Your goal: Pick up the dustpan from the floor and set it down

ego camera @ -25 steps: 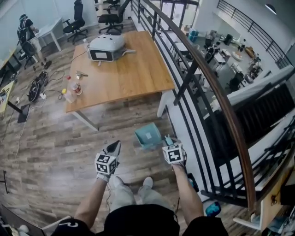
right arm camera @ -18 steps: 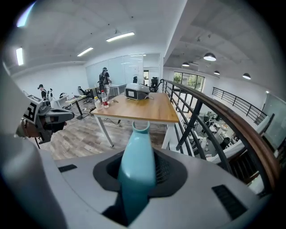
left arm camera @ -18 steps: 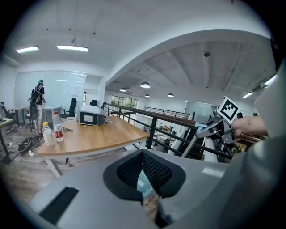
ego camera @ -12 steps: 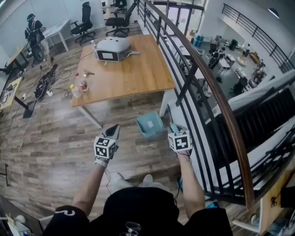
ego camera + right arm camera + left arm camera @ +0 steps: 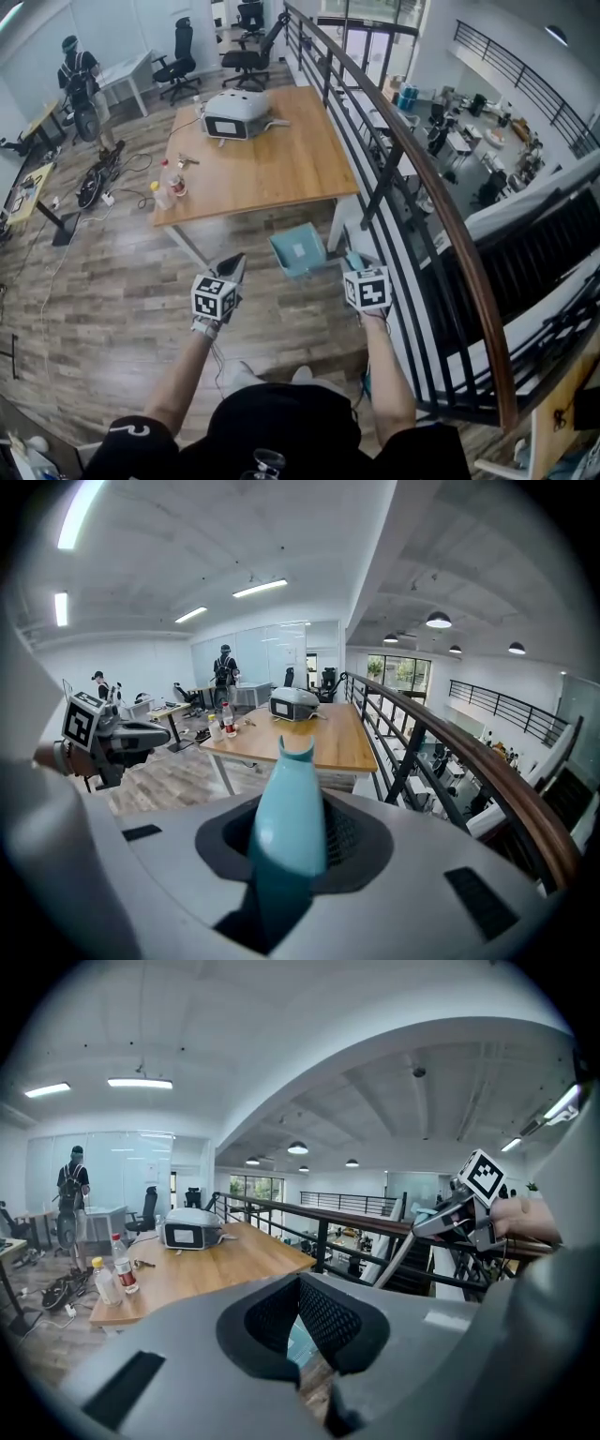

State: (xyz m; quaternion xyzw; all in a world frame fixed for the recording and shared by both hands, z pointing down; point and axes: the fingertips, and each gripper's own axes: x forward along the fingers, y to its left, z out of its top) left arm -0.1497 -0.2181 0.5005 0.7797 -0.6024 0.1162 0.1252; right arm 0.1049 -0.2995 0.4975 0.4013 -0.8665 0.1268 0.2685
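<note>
The teal dustpan (image 5: 298, 251) hangs above the wood floor, just in front of the table. My right gripper (image 5: 354, 263) is shut on its handle, and in the right gripper view the teal handle (image 5: 286, 817) sticks out forward between the jaws of that gripper (image 5: 289, 847). The pan itself lies left of that gripper in the head view. My left gripper (image 5: 234, 266) is held level with it on the left, a short way from the pan. Its jaws (image 5: 300, 1283) meet at the tips with nothing between them.
A wooden table (image 5: 272, 159) stands ahead with a white device (image 5: 234, 112) and bottles (image 5: 169, 183) on it. A dark railing (image 5: 422, 187) runs close along the right. A person (image 5: 77, 75) stands at the far left near desks and office chairs.
Both grippers have risen, and the dustpan has come up with the right one. The view has lifted too, so more of the room shows.
</note>
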